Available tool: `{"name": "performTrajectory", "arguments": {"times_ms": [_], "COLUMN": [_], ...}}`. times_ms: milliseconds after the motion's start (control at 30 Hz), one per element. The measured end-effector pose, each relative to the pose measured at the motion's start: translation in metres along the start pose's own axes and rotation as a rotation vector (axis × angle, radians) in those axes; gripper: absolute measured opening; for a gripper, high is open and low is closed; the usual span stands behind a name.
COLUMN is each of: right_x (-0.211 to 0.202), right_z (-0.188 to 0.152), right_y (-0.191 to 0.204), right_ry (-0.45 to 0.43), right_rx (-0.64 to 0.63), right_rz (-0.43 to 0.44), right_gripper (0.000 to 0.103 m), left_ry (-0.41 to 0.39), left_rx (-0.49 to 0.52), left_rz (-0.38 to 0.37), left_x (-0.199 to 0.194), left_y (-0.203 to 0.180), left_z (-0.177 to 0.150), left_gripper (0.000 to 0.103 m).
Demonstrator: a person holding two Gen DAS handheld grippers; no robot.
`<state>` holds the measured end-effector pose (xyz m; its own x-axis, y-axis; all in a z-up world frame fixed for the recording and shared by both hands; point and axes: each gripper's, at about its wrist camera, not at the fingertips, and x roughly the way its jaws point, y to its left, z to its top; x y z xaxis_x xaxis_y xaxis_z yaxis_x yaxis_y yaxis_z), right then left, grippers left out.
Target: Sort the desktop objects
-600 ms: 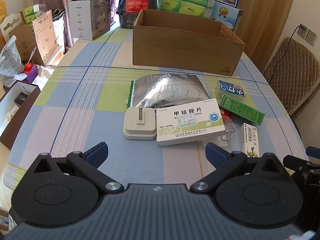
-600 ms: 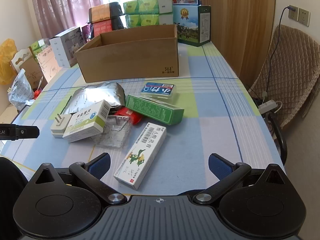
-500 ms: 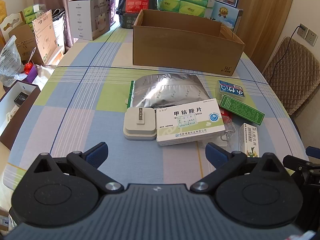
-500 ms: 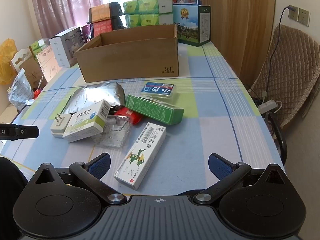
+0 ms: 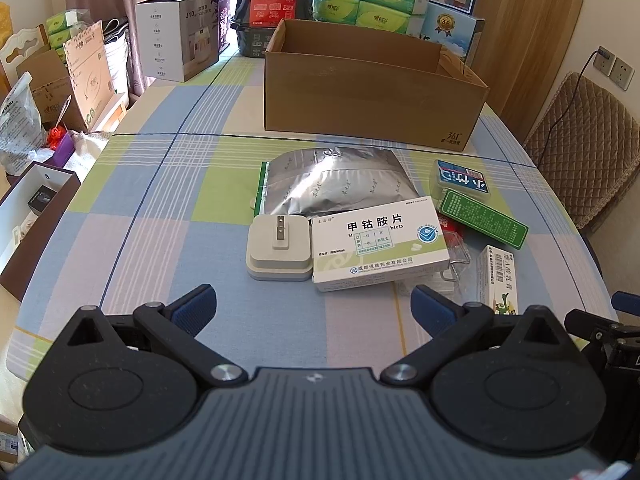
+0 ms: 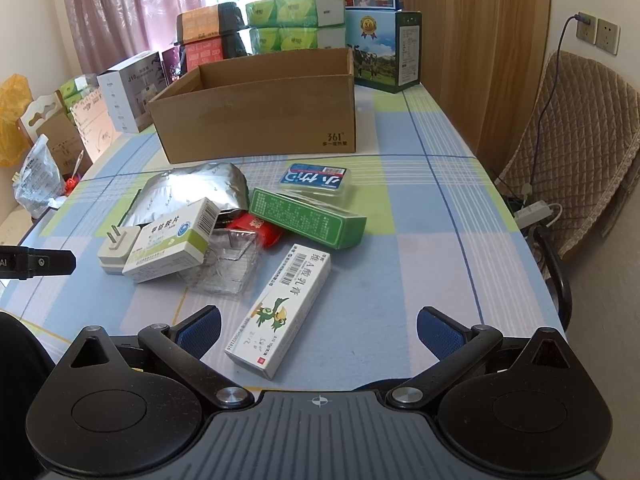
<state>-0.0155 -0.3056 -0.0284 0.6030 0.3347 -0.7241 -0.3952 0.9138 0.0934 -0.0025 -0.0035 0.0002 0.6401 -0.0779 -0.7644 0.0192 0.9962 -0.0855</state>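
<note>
Both my grippers hang wide open and empty; the long white ointment box (image 6: 280,309) lies just ahead of my right gripper (image 6: 319,332), lengthwise away, left gripper (image 5: 313,307) farther.

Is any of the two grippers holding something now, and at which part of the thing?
Nothing is held. The left gripper and the right gripper are both open above the table, and the long white box lies untouched.
</note>
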Motion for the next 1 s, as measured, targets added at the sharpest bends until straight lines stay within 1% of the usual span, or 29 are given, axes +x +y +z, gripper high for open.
{"name": "performTrajectory", "arguments": {"times_ms": [1000], "right_x": [0.0012], "right_z": [0.0008], "right_y": [-0.0007], "right_ry": [0.01], "right_rx": [-0.005], "right_rz": [0.008], "right_gripper": [0.101], "left_ry": [0.002], "left_rx": [0.0], "left_rz": [-0.002], "left_x": [0.0013], "left_y": [0.0001], "left_z": [-0.0005], "left_gripper": [0.102]}}
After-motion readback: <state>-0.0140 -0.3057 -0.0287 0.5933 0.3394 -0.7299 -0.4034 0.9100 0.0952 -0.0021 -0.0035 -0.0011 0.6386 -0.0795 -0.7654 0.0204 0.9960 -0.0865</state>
